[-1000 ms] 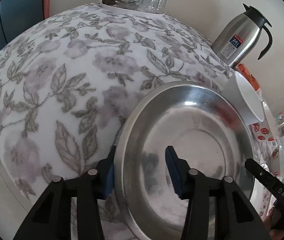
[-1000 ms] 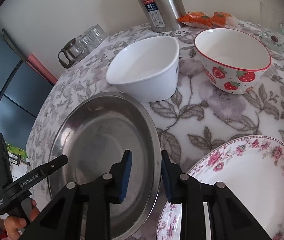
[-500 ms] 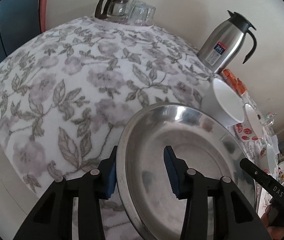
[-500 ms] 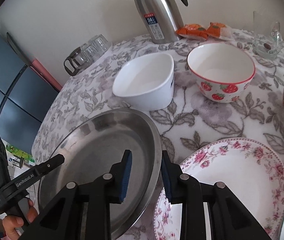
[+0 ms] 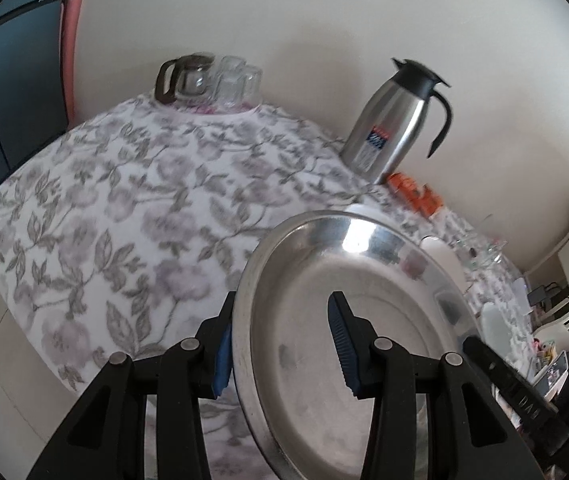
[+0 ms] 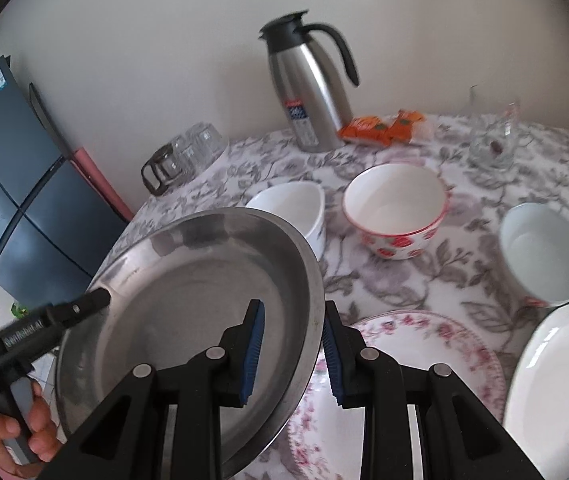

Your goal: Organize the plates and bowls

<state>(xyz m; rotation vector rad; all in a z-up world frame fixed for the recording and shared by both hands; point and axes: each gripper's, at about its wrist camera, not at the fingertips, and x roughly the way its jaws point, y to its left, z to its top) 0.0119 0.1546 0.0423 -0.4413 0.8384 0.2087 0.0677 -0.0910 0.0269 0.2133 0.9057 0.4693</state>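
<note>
A large round steel plate [image 5: 364,280] hangs tilted above the flowered tablecloth [image 5: 132,216], held at two opposite rims. My left gripper [image 5: 280,348] is shut on its left rim, one blue pad outside the edge and one inside the dish. My right gripper [image 6: 292,352] is shut on the right rim of the steel plate [image 6: 188,300] in the same way. The left gripper's black finger [image 6: 64,314] and a hand [image 6: 24,432] show at the plate's far side in the right wrist view.
Beyond the plate stand a white bowl [image 6: 288,208], a strawberry bowl [image 6: 394,204] and a pale bowl [image 6: 540,252]. A pink floral plate [image 6: 424,360] and a white plate [image 6: 556,380] lie near. A steel thermos [image 6: 308,92], orange packets [image 6: 380,126] and glassware [image 6: 180,160] line the wall.
Both grippers have risen with the steel plate between them, lifting it off the cloth. More of the table and the wall behind has come into view.
</note>
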